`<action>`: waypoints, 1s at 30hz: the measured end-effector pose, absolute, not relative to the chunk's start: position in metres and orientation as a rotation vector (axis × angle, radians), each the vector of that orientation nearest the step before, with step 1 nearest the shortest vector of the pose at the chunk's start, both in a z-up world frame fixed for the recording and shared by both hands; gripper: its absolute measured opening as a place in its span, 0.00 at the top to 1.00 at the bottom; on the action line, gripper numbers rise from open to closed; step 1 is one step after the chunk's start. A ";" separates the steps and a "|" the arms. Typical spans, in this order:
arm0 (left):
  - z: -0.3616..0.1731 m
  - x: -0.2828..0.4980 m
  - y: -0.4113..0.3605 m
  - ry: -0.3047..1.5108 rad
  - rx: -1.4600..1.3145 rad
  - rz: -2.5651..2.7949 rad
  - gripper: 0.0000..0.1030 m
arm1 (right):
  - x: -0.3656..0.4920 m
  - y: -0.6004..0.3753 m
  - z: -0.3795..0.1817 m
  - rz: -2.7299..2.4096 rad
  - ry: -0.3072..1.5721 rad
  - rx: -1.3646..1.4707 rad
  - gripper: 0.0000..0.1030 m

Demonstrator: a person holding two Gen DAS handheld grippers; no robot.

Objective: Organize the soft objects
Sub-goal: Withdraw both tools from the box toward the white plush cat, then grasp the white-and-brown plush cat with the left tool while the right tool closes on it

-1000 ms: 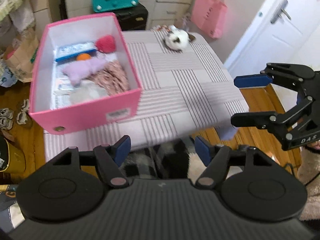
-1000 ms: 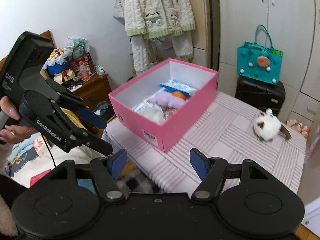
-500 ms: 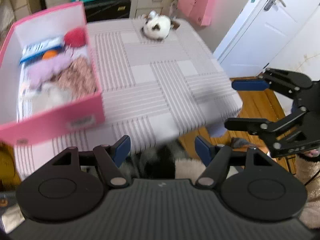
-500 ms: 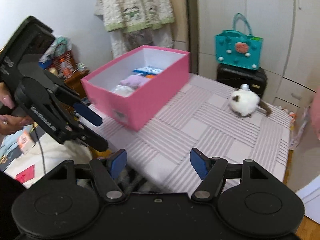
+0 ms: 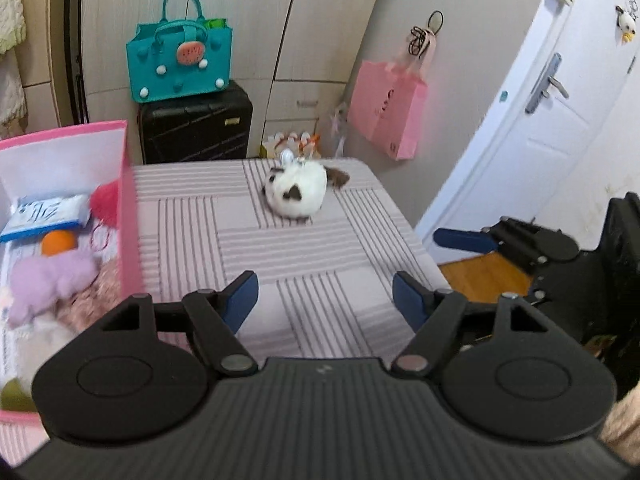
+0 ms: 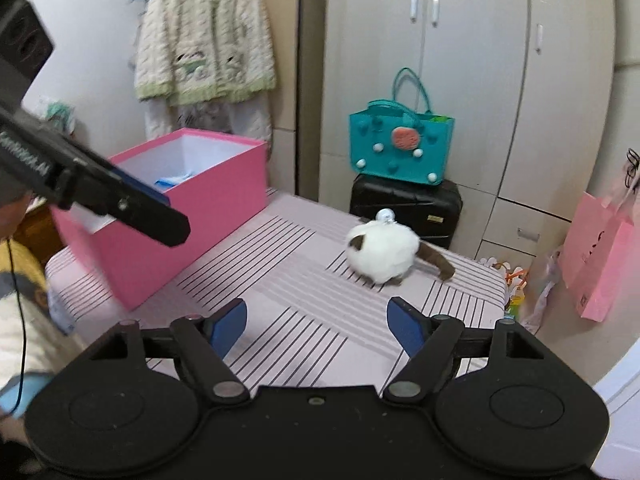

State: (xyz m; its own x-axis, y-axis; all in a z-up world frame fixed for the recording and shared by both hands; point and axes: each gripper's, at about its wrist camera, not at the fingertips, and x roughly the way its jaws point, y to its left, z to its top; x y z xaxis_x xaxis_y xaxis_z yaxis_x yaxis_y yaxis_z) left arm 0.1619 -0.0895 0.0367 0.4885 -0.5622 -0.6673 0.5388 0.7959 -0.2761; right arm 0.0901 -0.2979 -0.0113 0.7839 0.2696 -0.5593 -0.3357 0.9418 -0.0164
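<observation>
Now that both views have swung off the pink cardboard box [image 5: 128,216] toward the fluffy white plush cat [image 5: 296,194], alone beyond the box on the striped table [image 5: 280,256], pickup looks next; left gripper [image 5: 325,296] and right gripper [image 6: 316,322] fingers wide, empty.

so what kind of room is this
Probably a bedroom or dressing corner at home: tall wardrobe doors, a knitted cardigan hanging up, and a black suitcase with a teal tote on top.
</observation>
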 end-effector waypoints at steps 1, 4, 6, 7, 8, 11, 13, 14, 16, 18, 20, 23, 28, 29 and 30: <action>0.034 0.165 -0.095 0.814 -0.035 -0.667 0.28 | 0.097 -0.301 -0.015 0.324 0.578 -0.103 0.19; 0.028 0.176 -0.112 0.800 -0.022 -0.630 0.27 | 0.114 -0.305 -0.027 0.314 0.545 -0.114 0.18; 0.026 0.186 -0.121 0.802 -0.018 -0.623 0.24 | 0.125 -0.306 -0.034 0.310 0.532 -0.135 0.13; 0.024 0.191 -0.122 0.801 -0.030 -0.624 0.17 | 0.131 -0.307 -0.037 0.304 0.528 -0.142 0.12; 0.023 0.196 -0.126 0.799 -0.044 -0.621 0.14 | 0.137 -0.308 -0.040 0.297 0.520 -0.148 0.12; 0.019 0.206 -0.137 0.751 -0.045 -0.617 0.09 | 0.150 -0.311 -0.045 0.300 0.504 -0.153 0.11; 0.014 0.212 -0.145 0.724 -0.036 -0.604 0.07 | 0.162 -0.313 -0.049 0.310 0.496 -0.142 0.11; 0.011 0.217 -0.149 0.720 -0.041 -0.592 0.05 | 0.167 -0.314 -0.051 0.316 0.490 -0.141 0.11; 0.007 0.225 -0.154 0.715 -0.067 -0.580 0.04 | 0.178 -0.315 -0.057 0.317 0.473 -0.152 0.11; 0.001 0.233 -0.159 0.706 -0.085 -0.564 0.03 | 0.189 -0.317 -0.061 0.323 0.457 -0.157 0.11; -0.003 0.240 -0.162 0.690 -0.085 -0.547 0.03 | 0.200 -0.321 -0.067 0.334 0.452 -0.139 0.11; -0.009 0.251 -0.164 0.639 -0.101 -0.509 0.03 | 0.217 -0.322 -0.078 0.330 0.502 -0.142 0.11; -0.028 0.278 -0.165 0.688 -0.185 -0.465 0.05 | 0.237 -0.323 -0.093 0.300 0.532 -0.109 0.11; -0.033 0.283 -0.168 0.705 -0.191 -0.461 0.05 | 0.241 -0.323 -0.096 0.305 0.547 -0.098 0.11; -0.037 0.287 -0.170 0.715 -0.190 -0.460 0.05 | 0.245 -0.323 -0.098 0.310 0.561 -0.086 0.11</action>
State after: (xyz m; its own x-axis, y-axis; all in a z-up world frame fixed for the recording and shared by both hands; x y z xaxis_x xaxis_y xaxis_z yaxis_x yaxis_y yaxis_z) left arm 0.2865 -0.1703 -0.0372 0.6607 -0.4678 -0.5870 0.3403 0.8837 -0.3212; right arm 0.2452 -0.3230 -0.0982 0.8018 0.2652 -0.5355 -0.3120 0.9501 0.0033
